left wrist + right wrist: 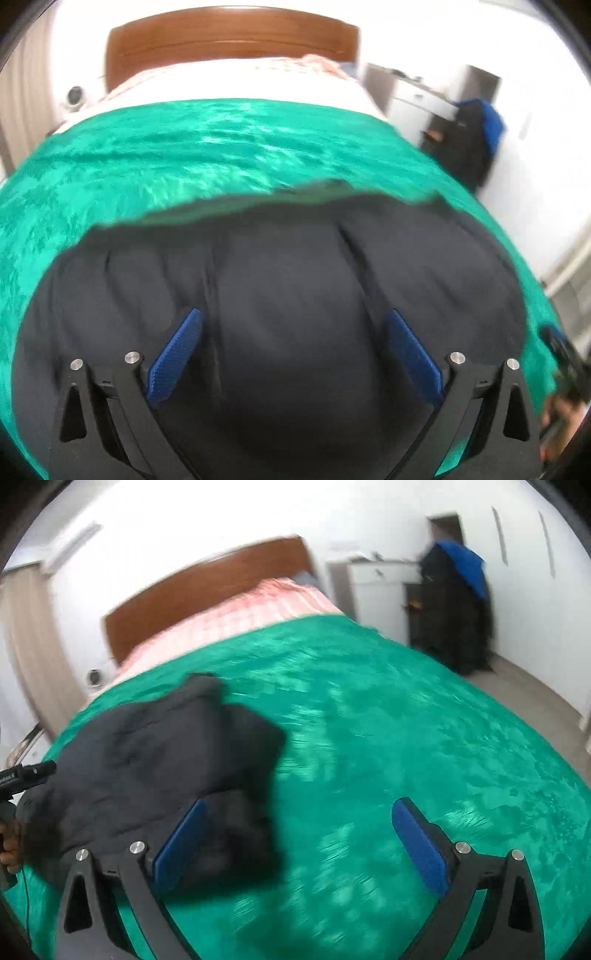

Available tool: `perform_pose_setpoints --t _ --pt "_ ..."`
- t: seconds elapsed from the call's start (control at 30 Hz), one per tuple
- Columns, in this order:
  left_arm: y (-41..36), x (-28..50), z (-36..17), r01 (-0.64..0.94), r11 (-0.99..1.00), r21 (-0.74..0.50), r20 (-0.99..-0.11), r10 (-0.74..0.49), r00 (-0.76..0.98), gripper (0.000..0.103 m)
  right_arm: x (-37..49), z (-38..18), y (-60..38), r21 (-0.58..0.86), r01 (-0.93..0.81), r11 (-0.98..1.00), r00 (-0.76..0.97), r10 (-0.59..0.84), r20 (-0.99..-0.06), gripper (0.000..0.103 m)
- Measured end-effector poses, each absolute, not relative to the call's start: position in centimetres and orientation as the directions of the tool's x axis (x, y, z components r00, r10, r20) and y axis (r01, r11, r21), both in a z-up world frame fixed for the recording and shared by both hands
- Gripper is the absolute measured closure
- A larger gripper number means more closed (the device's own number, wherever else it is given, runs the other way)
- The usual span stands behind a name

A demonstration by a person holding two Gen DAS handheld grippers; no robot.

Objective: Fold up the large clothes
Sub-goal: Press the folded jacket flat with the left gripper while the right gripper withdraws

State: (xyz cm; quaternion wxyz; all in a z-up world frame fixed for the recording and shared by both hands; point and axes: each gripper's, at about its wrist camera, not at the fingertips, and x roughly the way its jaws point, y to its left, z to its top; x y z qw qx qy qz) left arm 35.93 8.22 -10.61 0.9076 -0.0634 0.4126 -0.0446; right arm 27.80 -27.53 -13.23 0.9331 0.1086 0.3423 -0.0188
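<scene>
Bedroom, white walls; bed covered by green blanket (369, 709), wooden headboard (207, 583) at far end. Dark garment (155, 760): lying bunched on the blanket's left portion in the right wrist view; far edge uneven, right edge ending near mid-bed. Left gripper (293, 354): directly over the garment, jaws spread wide, nothing between them. Right gripper (299, 834): jaws wide apart, empty; left pad (181, 845) above the garment's near right edge, right pad above bare blanket. Open blanket extends right and beyond the garment. Pink bedding (236, 609) below headboard. White cabinet (373, 590) and hanging dark clothes (454, 605) beside bed, well apart.
</scene>
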Motion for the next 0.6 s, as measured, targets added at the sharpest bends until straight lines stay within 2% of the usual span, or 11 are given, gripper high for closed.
perform_pose_setpoints --t 0.07,0.17,0.33,0.6 --pt "8.7 39.0 -12.9 -0.030 0.988 -0.153 -0.779 -0.102 0.618 0.000 29.7 -15.1 -28.7 0.134 0.179 0.975 0.725 -0.039 -0.687 0.002" --pt "8.9 40.0 -14.9 -0.026 0.991 -0.133 -0.761 -0.085 0.643 0.000 32.1 -19.6 -30.3 0.103 0.265 0.959 0.583 -0.074 -0.809 0.000" --pt "8.4 38.8 -16.3 0.007 0.995 -0.098 -0.735 -0.077 0.674 0.000 32.0 -19.5 -29.4 0.046 0.274 0.961 0.578 -0.127 -0.806 0.000" --pt "8.2 39.7 -16.5 0.001 0.997 -0.082 -0.722 -0.060 0.689 0.000 32.3 -19.6 -29.4 0.048 0.274 0.960 0.578 -0.124 -0.807 0.000"
